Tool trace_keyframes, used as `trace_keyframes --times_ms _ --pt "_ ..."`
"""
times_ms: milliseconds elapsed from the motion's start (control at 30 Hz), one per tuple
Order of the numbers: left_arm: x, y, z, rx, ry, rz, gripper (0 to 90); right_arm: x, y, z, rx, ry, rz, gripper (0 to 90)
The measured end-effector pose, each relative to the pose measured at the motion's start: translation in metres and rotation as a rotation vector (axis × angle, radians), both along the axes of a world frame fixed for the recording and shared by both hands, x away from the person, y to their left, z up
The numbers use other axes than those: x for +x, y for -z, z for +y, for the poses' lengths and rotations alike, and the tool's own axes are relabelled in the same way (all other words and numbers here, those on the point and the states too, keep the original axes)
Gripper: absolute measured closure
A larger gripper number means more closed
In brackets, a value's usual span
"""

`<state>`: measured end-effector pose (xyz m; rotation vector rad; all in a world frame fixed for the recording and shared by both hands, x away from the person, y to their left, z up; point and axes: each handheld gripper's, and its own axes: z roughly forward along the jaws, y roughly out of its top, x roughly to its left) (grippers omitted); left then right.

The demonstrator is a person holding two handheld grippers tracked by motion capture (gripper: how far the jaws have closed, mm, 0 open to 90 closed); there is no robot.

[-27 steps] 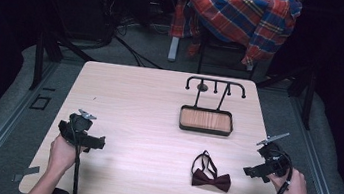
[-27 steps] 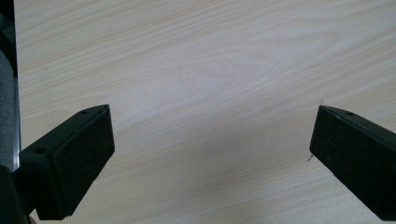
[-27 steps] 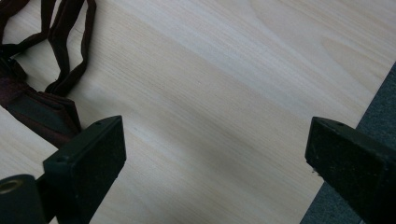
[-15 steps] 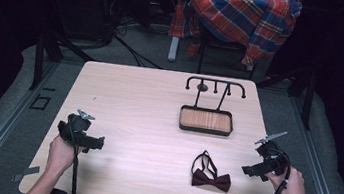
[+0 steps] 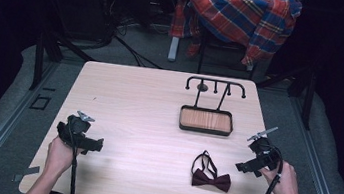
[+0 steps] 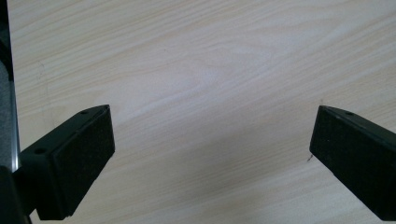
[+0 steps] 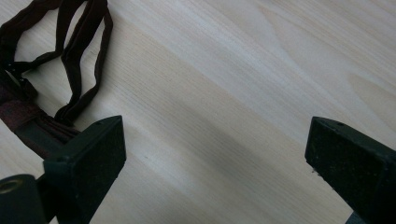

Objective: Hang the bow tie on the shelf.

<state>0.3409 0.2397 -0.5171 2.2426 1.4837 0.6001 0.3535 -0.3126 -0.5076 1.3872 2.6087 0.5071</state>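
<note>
Bow tie [image 5: 210, 179], dark maroon, lay flat on the wooden table [image 5: 149, 104] in the lower right of the high view. Its bow ran with the long axis left to right, roughly parallel to the table's near edge, and its strap loop [image 5: 203, 160] pointed up the frame toward the tray. In the right gripper view the bow tie [image 7: 28, 116] sat at the left edge, the doubled strap [image 7: 79, 70] reaching to the upper left corner.

Right gripper [image 5: 243, 168]: just right of the bow tie in the high view, not touching it, jaws spread wide over bare wood, nothing between them.

Left gripper [image 5: 99, 144]: lower left of the high view, well apart from the bow tie, jaws likewise spread wide and empty over bare wood.

Tray [image 5: 205, 120]: wood-lined, dark-rimmed, above the bow tie in the high view, with a black hook rack [image 5: 216, 84] standing behind it.

Plaid cloth [image 5: 241, 15]: red and blue, top of the high view, beyond the table.
</note>
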Motion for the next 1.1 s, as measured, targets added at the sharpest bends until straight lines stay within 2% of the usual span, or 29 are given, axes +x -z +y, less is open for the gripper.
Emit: trace_keyframes --times_ms 67,133,167,200,267,300,400,467,600,767,833,867,933,1000,1067,1100 --pt "-0.003 0.0 0.002 -0.009 -0.009 -0.006 0.2 0.0 -0.001 0.001 0.011 0.003 0.005 4.9" --pt "-0.004 -0.001 0.004 -0.013 -0.013 -0.004 0.2 0.0 -0.002 0.002 0.0 -0.005 0.0 5.0" --pt "-0.005 -0.001 0.007 -0.016 -0.018 -0.01 0.2 -0.001 -0.003 0.008 0.016 -0.008 -0.018 5.1" --pt "-0.005 -0.002 0.007 -0.015 -0.018 -0.008 0.2 -0.001 -0.004 0.009 0.004 -0.016 -0.015 5.2" --pt "-0.004 0.0 0.007 -0.011 -0.017 -0.005 0.2 -0.001 -0.001 0.014 0.038 -0.008 -0.03 5.7" --pt "-0.003 0.0 0.007 -0.008 -0.013 -0.003 0.2 0.001 -0.002 0.015 0.025 -0.034 -0.014 6.4" --pt "-0.002 0.001 0.006 0.0 -0.007 0.004 0.2 0.004 -0.001 0.018 0.035 -0.042 -0.006 6.5" --pt "-0.003 0.001 0.006 0.006 0.003 0.007 0.0 0.007 0.001 0.022 0.042 -0.057 0.02 5.9" --pt "-0.004 0.0 0.006 0.01 -0.004 -0.004 0.0 0.007 0.002 0.031 0.079 -0.055 0.023 5.9" --pt "-0.004 0.001 0.007 0.014 -0.001 0.003 0.0 0.011 0.002 0.044 0.081 -0.085 0.036 5.8" --pt "-0.005 0.001 0.007 0.01 -0.003 0.001 0.0 0.01 0.003 0.05 0.114 -0.087 0.035 6.1" --pt "-0.005 0.001 0.007 0.01 -0.003 0.001 0.0 0.01 0.003 0.05 0.114 -0.087 0.035 6.1" --pt "-0.007 0.0 0.008 0.018 -0.002 -0.001 0.0 0.012 0.003 0.057 0.118 -0.092 0.033 14.3" --pt "-0.007 0.0 0.008 0.017 -0.009 -0.002 0.0 0.014 0.006 0.064 0.13 -0.09 0.045 15.2" --pt "-0.006 0.001 0.008 0.029 -0.005 0.006 0.0 0.017 0.009 0.07 0.099 -0.093 0.045 16.5" --pt "-0.005 0.001 0.007 0.031 -0.003 0.008 0.0 0.017 0.011 0.073 0.127 -0.081 0.043 18.5"
